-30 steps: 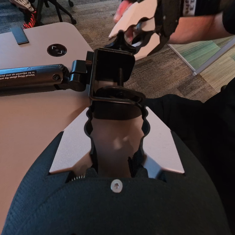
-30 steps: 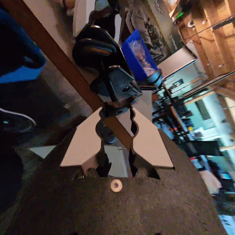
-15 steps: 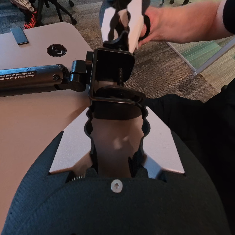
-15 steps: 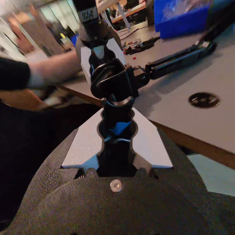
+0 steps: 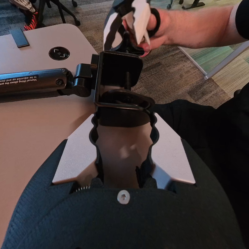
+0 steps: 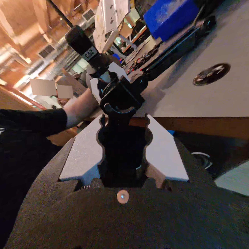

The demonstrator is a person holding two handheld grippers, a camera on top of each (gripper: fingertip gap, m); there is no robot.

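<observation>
Clamp (image 5: 118, 70) gripped at the tabletop (image 5: 33, 128) edge

Left tongs (image 5: 124, 115) are spread wide, and both wavy tips press the sides of the black clamp's near plate, holding it squarely at the tabletop's right edge. Right tongs (image 6: 124, 116), carried by a hand (image 5: 175, 27), are parted around the winged knob (image 6: 118, 109) at the clamp's far end. The knob sits against the left finger with a gap beside the other, so nothing looks pinched. A centred bite on the wings would look firmer than this offset one. A black jointed arm (image 5: 32, 83) runs left from the clamp across the tabletop. Past it lie a round black inset (image 5: 59, 53) and a dark strip (image 5: 19, 38). Carpet (image 5: 168, 80) shows to the right.
</observation>
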